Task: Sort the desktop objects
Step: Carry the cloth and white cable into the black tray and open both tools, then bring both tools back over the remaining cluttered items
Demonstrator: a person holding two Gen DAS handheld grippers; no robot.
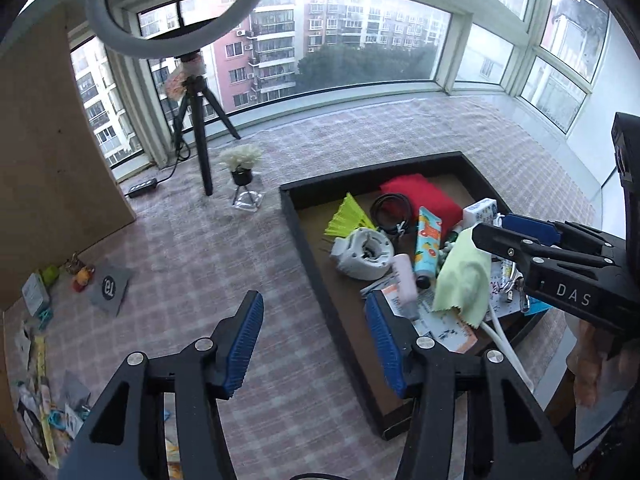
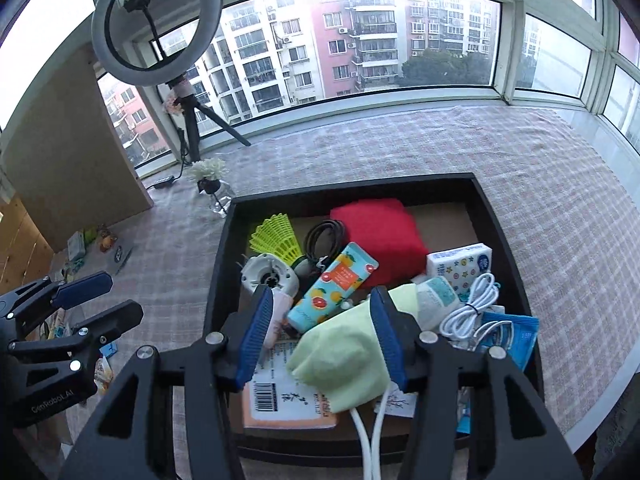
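Over the black tray (image 2: 516,264) on the checked worktop (image 2: 400,144), the right tool (image 2: 320,338) hangs with jaws wide apart, straddling a pale green cloth (image 2: 340,356) heaped among a fruit-print tube (image 2: 332,284), a red cloth (image 2: 380,236), a tissue pack (image 2: 460,264) and a white cable (image 2: 472,308). The left tool (image 1: 316,344), also spread wide and holding nothing, hovers above the tray's left rim. More small items (image 1: 36,320) lie along the worktop's left edge.
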